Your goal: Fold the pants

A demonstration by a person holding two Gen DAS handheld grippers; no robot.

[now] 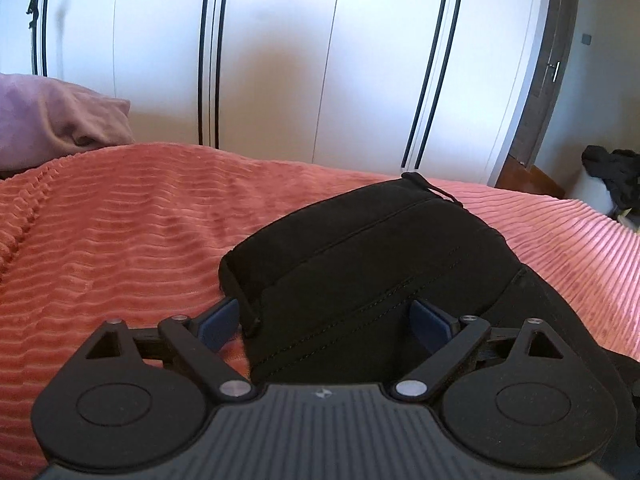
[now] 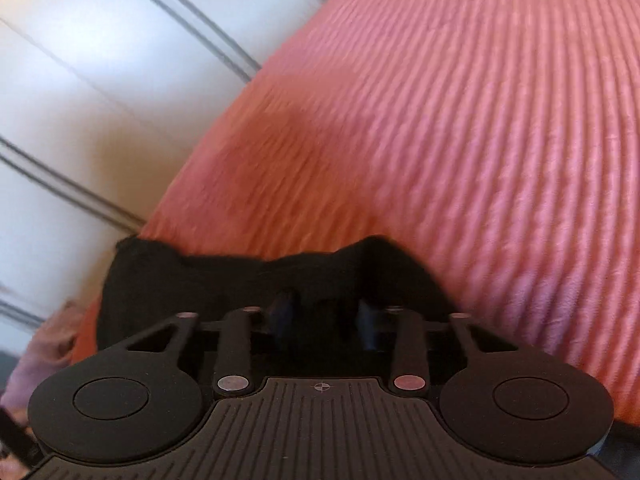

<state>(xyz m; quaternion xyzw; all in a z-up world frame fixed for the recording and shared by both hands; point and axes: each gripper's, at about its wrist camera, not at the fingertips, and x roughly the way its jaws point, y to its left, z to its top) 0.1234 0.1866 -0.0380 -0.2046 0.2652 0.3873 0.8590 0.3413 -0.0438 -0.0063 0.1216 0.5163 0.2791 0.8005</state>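
Note:
The black pants (image 1: pixel 360 256) lie folded in a thick stack on the salmon ribbed bedspread (image 1: pixel 120 240). My left gripper (image 1: pixel 326 320) is open, its blue pads (image 1: pixel 218 322) straddling the near edge of the stack. In the right wrist view, black pants fabric (image 2: pixel 240 276) bunches in front of my right gripper (image 2: pixel 326 318). Its jaws stand fairly close together with the fabric between and around them. The view is blurred and the dark cloth hides the pad tips, so I cannot tell whether it grips.
White wardrobe doors (image 1: pixel 280 60) with black stripes stand behind the bed. A mauve pillow (image 1: pixel 52 116) lies at the far left. A dark garment pile (image 1: pixel 616 176) sits at the right beyond the bed edge. The bedspread (image 2: pixel 480 140) stretches far to the right.

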